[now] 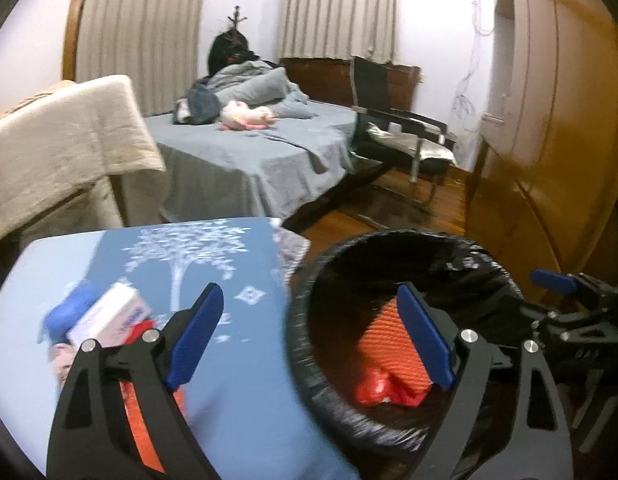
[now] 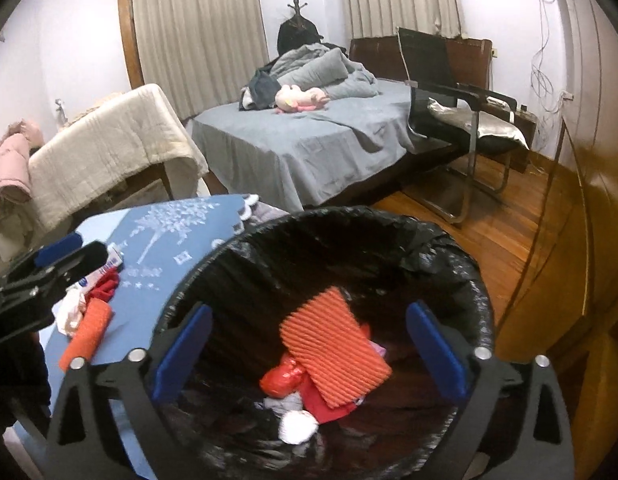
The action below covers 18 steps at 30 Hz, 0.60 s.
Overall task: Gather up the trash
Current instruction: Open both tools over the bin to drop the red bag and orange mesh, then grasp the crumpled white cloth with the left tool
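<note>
Both tools hang over the bin [image 2: 449,248], a black-lined can just beside the blue table [image 1: 237,380] at its 9 o'clock; the right gripper [image 2: 309,354] is spread wide over the mouth with nothing between its jaws, and directly under it an orange ribbed sheet [image 2: 335,346] lies on the heap inside, with a red bag [image 2: 283,378] at the sheet's 8 o'clock and a white wad [image 2: 297,426] at its 6; the left gripper [image 1: 313,332] is also apart and empty, one jaw over the table, the other over the bin's rim; I take this to be the drop step of the collecting, the sheet looking freshly let go; trash remains on the table: a white box [image 1: 113,316] on a blue pouch [image 1: 69,316] at the left gripper's 9 o'clock, and, in the right view, an orange roll [image 2: 87,334], a red scrap [image 2: 105,288] and crumpled tissue [image 2: 71,312] near the table's near edge; the next move, as I judge it, calls for the left gripper to swing back toward 9 o'clock, line its open jaws across the box or roll, close, and carry it to the bin.
</note>
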### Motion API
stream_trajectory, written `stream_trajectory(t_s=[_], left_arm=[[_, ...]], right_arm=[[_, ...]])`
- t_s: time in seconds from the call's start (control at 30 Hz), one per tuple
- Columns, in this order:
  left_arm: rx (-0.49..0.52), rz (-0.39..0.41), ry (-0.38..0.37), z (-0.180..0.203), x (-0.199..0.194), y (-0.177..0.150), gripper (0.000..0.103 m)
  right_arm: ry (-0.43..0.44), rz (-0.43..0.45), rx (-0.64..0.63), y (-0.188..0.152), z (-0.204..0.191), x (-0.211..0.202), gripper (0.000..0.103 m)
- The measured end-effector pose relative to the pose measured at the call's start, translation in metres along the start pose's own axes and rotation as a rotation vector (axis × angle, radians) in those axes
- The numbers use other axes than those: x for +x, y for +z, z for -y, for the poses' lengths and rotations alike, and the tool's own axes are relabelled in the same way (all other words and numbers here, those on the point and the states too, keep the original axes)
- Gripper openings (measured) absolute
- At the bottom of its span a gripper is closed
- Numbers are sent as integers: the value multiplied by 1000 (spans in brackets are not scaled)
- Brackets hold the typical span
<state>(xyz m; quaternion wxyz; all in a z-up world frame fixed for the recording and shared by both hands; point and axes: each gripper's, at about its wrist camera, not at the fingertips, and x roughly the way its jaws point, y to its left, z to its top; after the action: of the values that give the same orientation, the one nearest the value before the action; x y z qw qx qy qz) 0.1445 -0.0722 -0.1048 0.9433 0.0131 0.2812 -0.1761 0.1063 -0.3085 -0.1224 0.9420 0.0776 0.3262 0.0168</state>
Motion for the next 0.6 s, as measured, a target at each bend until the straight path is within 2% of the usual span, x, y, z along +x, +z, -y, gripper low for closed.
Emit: stream_trajectory(t_s=[0.1,0.43,0.6], left_arm=[[-21,6,48,-19,-14,-4,89],[-92,10,230,-87,-55,-25,90],[-106,-3,296,-114,-68,-39,89]], right_arm=[[22,1,-11,1,-17,2,97],[133,-11,-85,-1,-88,14,97],[186,-10,-123,-6,-124,23,97]])
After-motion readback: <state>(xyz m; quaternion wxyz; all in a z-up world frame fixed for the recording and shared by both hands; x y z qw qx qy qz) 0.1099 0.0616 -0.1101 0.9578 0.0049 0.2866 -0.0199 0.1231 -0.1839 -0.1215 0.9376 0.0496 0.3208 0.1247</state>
